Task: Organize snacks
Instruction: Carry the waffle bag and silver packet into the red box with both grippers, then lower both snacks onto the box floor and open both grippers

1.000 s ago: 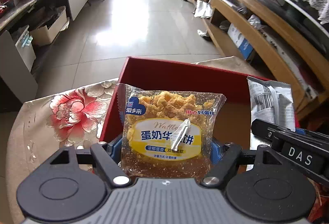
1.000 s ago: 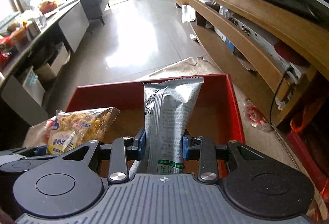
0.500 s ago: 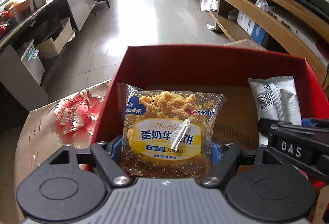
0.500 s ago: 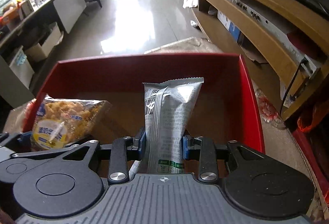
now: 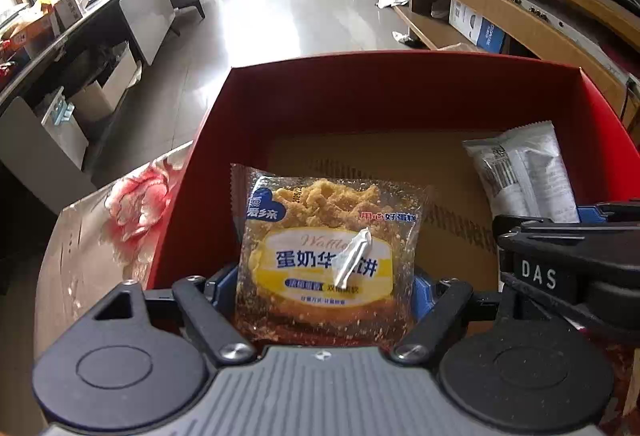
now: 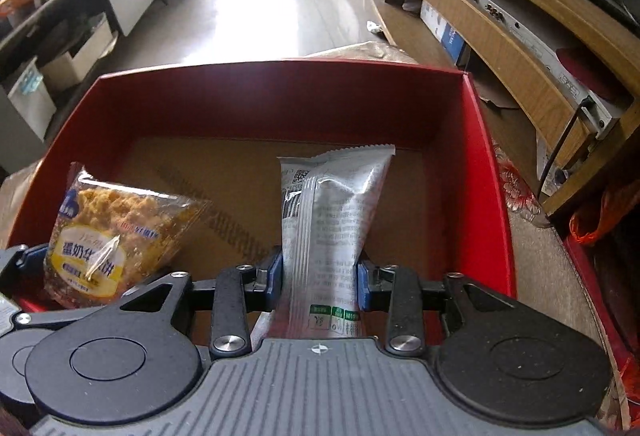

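A clear packet of yellow waffle cake (image 5: pixel 328 244) sits between the blue pads of my left gripper (image 5: pixel 322 288), low inside the red box (image 5: pixel 400 84) at its left side. The pads touch its edges while the jaws are opening. My right gripper (image 6: pixel 319 278) has a silver-grey snack packet (image 6: pixel 332 212) upright between its pads, over the box's brown cardboard floor (image 6: pixel 224 176); its jaws are opening too, pads still against the packet. The right wrist view has the waffle packet (image 6: pixel 116 236) at lower left. The silver packet (image 5: pixel 524 172) appears at right in the left wrist view.
The red box (image 6: pixel 280 96) stands on a floral tablecloth (image 5: pixel 120 204). A long wooden shelf unit (image 5: pixel 520 8) runs along the right, and an orange bag (image 6: pixel 600 220) lies beside the table. Tiled floor (image 5: pixel 280 8) stretches beyond, with a dark counter (image 5: pixel 80 20) at left.
Both grippers have sunk into the red box with their packets. The box walls now rise around them and its cardboard floor shows closer.
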A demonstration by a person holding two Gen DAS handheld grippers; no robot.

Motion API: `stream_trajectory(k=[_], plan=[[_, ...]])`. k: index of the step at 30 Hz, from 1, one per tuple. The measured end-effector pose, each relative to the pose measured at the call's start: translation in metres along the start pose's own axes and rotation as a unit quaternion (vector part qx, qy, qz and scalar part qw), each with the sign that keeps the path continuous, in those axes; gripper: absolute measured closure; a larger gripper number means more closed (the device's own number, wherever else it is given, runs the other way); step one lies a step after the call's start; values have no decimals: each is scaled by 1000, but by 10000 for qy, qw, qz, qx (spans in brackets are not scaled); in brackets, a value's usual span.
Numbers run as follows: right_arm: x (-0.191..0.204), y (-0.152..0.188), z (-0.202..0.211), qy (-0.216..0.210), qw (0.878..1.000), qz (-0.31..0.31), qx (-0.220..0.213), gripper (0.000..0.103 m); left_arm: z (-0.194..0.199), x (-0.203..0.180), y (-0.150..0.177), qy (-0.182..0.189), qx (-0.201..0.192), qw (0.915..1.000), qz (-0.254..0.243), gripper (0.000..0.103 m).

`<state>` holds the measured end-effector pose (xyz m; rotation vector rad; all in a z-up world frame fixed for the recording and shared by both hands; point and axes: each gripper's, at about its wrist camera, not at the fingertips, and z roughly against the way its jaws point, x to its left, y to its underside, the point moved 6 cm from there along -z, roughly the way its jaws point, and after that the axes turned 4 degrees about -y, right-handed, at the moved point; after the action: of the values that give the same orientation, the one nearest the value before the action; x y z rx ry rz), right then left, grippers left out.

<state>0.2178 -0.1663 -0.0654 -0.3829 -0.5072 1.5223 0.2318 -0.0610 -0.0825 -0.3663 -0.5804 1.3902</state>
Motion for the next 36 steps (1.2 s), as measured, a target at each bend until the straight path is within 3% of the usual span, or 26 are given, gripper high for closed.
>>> stream_trajectory(k=[10, 15, 20, 28, 36], plan=[[11, 18, 12, -80, 9996, 108, 241, 57, 15, 3, 24, 139, 395, 9991, -51, 23], [14, 26, 21, -105, 9991, 163, 378, 48, 23, 5, 33, 288, 504, 9983, 48, 20], [11, 22, 30, -72, 9997, 132, 199, 36, 27, 9, 30, 437, 535, 9973, 255, 19], [0, 13, 39, -55, 10000, -3, -53, 34, 34, 12, 20, 495, 400, 9973, 372, 18], [-3, 9, 42, -49, 9999, -45, -154, 30, 29, 11, 16, 539, 509, 9963, 429, 16]])
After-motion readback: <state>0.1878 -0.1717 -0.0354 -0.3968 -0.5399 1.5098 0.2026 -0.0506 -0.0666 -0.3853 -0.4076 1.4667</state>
